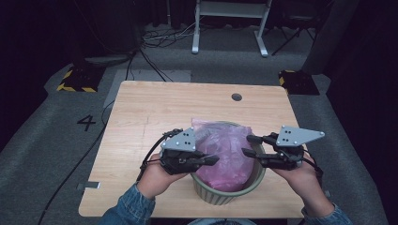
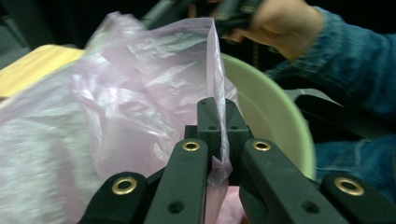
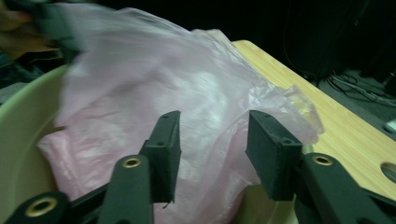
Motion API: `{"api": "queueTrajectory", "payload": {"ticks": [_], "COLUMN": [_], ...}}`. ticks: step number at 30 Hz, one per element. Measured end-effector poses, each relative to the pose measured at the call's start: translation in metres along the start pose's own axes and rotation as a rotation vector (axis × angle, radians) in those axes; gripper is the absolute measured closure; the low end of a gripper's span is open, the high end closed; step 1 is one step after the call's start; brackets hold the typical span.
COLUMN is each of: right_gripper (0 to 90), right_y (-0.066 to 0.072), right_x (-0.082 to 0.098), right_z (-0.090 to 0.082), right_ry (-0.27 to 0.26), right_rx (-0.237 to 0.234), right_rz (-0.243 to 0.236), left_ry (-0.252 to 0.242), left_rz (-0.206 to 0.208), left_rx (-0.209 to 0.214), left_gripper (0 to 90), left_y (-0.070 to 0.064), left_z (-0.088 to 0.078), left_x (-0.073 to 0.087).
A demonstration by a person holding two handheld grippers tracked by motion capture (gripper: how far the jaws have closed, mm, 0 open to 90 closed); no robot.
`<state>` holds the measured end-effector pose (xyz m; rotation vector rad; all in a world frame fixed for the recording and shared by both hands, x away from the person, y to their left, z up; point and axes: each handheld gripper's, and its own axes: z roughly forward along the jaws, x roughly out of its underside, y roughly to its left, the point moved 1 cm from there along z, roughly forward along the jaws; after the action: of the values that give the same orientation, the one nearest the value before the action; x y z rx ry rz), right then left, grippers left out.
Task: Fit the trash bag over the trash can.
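Observation:
A pale green bin [image 1: 257, 180] stands near the table's front edge with a pink plastic bag [image 1: 225, 150] bunched inside it. My left gripper [image 1: 213, 160] is at the bin's left rim, shut on an edge of the bag [image 2: 218, 140], which runs up between its jaws. The bin's rim [image 2: 275, 112] curves behind them. My right gripper [image 1: 248, 146] is over the bin's right side, open, its jaws apart around a fold of the bag [image 3: 210, 116] without pinching it. The bin's wall [image 3: 18, 154] shows at the left of the right gripper view.
The wooden table [image 1: 155, 112] has a round hole [image 1: 236, 97] near its far edge. Cables trail off the table's left side. On the floor beyond are a white desk frame [image 1: 230, 23] and yellow-black marked bases [image 1: 77, 79].

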<state>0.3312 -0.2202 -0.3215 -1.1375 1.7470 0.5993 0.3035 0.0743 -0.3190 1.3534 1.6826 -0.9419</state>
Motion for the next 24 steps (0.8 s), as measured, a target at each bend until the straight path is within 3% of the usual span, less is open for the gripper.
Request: {"api": "queueTrajectory", "payload": {"ticks": [5, 7, 11, 15, 17, 21, 24], "right_gripper": [70.0, 69.9, 46.7, 38.6, 38.0, 41.5, 62.3], "right_y": [-0.009, -0.012, -0.014, -0.014, -0.018, -0.028, -0.027], "right_x": [0.0, 0.001, 0.003, 0.004, 0.004, 0.007, 0.006], "right_z": [0.003, 0.003, 0.002, 0.001, 0.002, 0.01, 0.012], "right_ry": [0.029, 0.038, 0.007, 0.018, 0.029, 0.037, 0.048], "right_rx": [0.034, 0.053, 0.042, 0.078, 0.069, -0.007, -0.038], "right_rz": [0.032, 0.043, 0.086, 0.115, 0.142, 0.199, 0.181], "left_ry": [0.017, 0.025, 0.024, 0.031, 0.033, 0.027, 0.016], "left_rz": [0.048, 0.055, 0.045, 0.05, 0.057, 0.054, 0.031], "left_rx": [0.036, 0.039, 0.043, 0.055, 0.06, 0.065, 0.063], "left_gripper": [89.7, 89.7, 89.7, 89.7, 89.7, 89.6, 89.6], "left_y": [-0.014, -0.016, -0.016, -0.017, -0.019, -0.017, -0.014], "left_z": [0.0, -0.001, -0.001, 0.0, 0.001, 0.0, -0.003], "left_x": [0.002, 0.003, 0.007, 0.009, 0.009, 0.011, 0.013]}}
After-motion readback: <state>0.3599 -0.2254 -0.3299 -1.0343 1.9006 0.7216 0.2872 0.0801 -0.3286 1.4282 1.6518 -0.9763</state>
